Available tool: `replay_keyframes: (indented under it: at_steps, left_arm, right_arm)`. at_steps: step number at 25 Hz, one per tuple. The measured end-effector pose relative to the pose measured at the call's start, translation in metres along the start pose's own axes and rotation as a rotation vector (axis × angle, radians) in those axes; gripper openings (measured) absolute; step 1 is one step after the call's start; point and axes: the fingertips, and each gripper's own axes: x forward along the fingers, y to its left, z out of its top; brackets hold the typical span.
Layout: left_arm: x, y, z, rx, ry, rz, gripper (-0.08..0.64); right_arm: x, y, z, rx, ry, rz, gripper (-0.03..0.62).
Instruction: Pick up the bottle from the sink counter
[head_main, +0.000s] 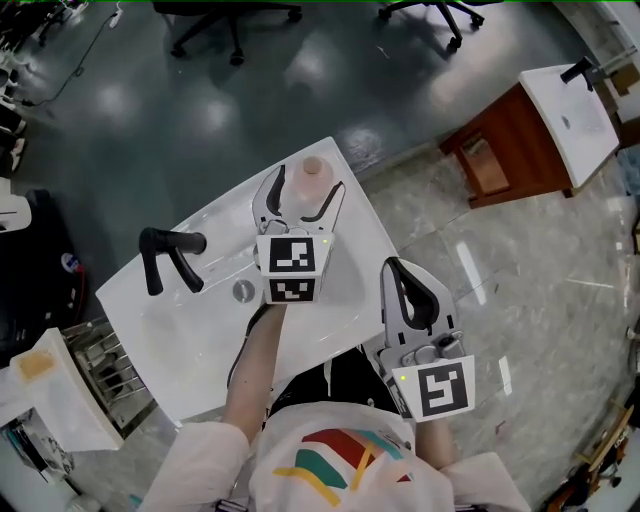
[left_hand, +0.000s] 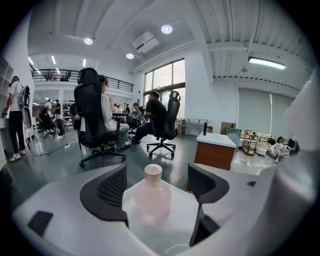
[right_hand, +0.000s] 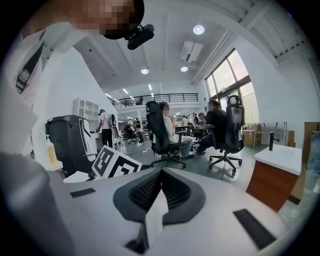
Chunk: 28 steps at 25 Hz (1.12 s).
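I hold the left gripper (head_main: 309, 179) over the white sink counter (head_main: 372, 236), and its jaws stand wide apart. The pale pink bottle (head_main: 313, 169) stands upright between them, near the counter's far corner, at about 12 o'clock from the gripper's marker cube. In the left gripper view I see the bottle (left_hand: 152, 198) in the middle of the gap, with free space on both sides. Neither pad (left_hand: 112, 188) touches it, so the grip is released.

The right gripper (head_main: 394, 269) is at about 4 o'clock from the left one, off the counter edge and above the marble floor. In the right gripper view its jaws (right_hand: 161, 176) are pressed together and nothing is between them.

The black faucet (head_main: 166, 257) is at 9 o'clock from the left gripper, and the round drain (head_main: 243, 291) lies between them. A wooden cabinet (head_main: 508, 142) with another white top stands at 2 o'clock, well apart.
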Motion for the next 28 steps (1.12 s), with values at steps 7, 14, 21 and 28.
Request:
replay_keyframes:
  at_steps: [7, 14, 21, 28]
  left_arm:
    - [0.037, 0.005, -0.037, -0.015, 0.076, 0.008, 0.379]
    - [0.062, 0.009, -0.051, 0.009, 0.121, 0.014, 0.379]
    - [0.077, 0.013, -0.059, -0.013, 0.155, 0.015, 0.379]
    - [0.08, 0.012, -0.065, 0.022, 0.186, 0.015, 0.379]
  right_arm:
    - [0.016, -0.013, -0.023, 0.01, 0.048, 0.005, 0.012]
    - [0.029, -0.017, -0.036, 0.022, 0.075, 0.023, 0.012]
    - [0.033, -0.026, -0.047, 0.02, 0.096, 0.008, 0.012]
    - [0.038, -0.023, -0.048, 0.037, 0.081, 0.007, 0.012]
